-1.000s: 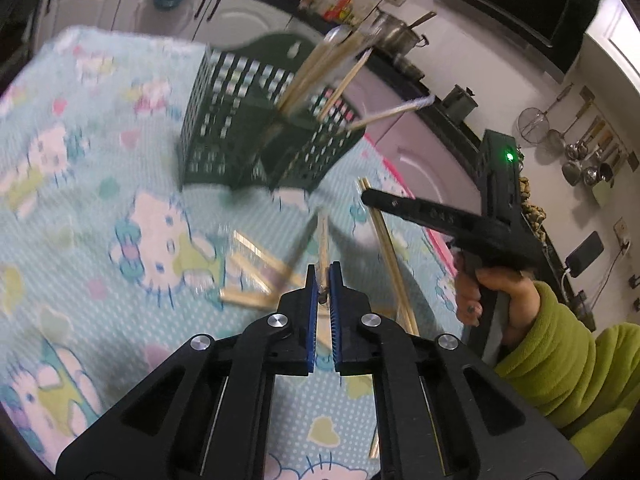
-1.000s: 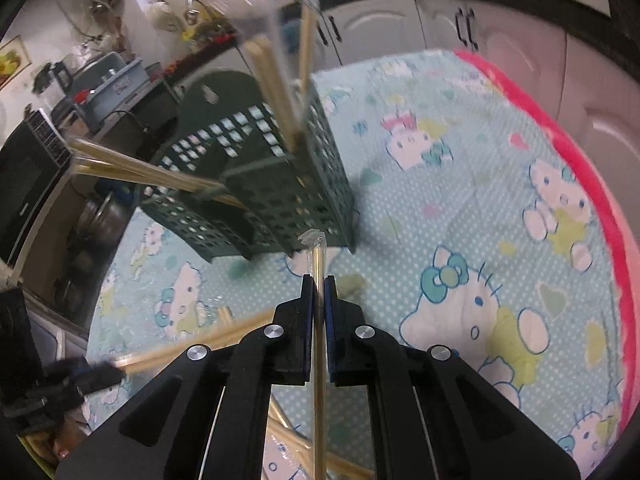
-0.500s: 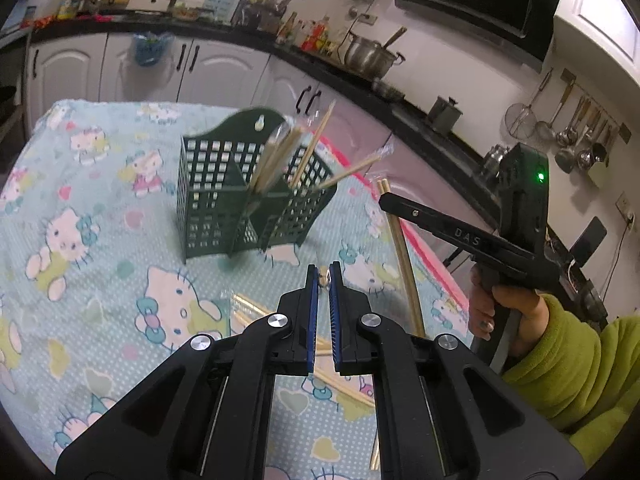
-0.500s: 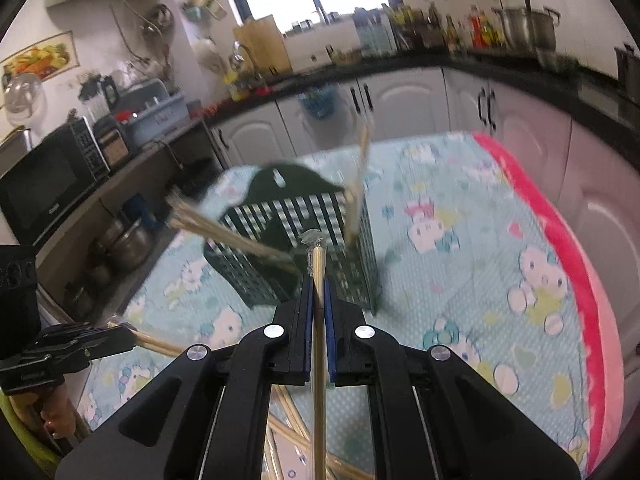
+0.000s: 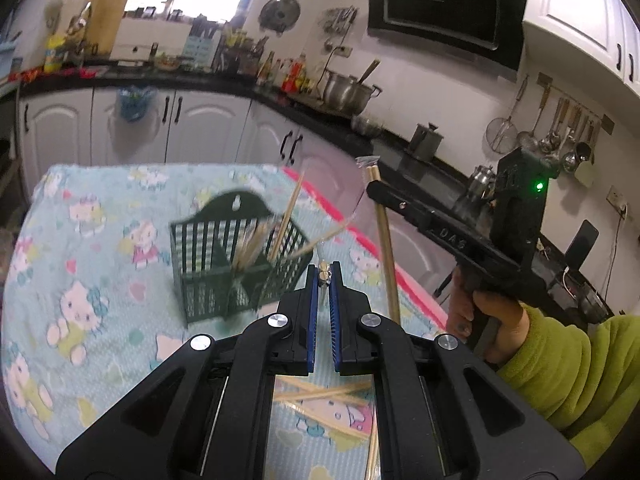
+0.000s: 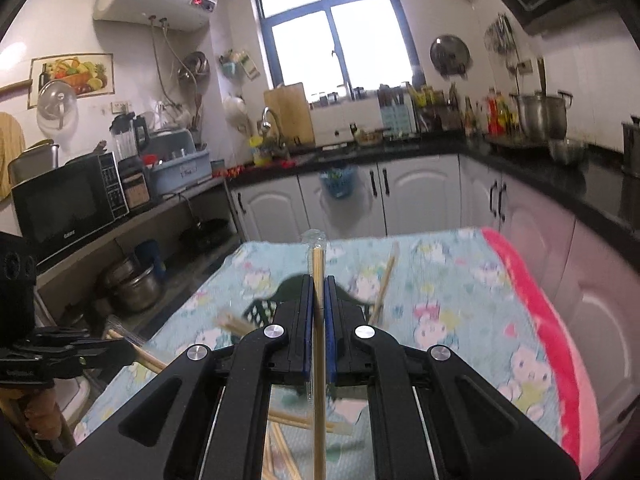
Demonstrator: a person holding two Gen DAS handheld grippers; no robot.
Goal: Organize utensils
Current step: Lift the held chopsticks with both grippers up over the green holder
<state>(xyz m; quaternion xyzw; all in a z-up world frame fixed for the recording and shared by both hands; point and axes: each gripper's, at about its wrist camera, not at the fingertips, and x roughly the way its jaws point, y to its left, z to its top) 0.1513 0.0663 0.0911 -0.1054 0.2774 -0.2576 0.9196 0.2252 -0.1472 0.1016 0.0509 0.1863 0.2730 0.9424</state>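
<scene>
Nearest, loose chopsticks (image 5: 332, 396) lie crossed on the cloth-covered counter (image 5: 80, 264) beneath both tools. The left tongs (image 5: 323, 276) pinch a wrapped pair end-on, so its long axis is hard to read; the right tongs (image 6: 319, 292) clamp a wrapped pair (image 6: 318, 320) standing near upright. Beyond and below both sits the green holder (image 5: 236, 268), probably slightly nearer the left tongs.
</scene>
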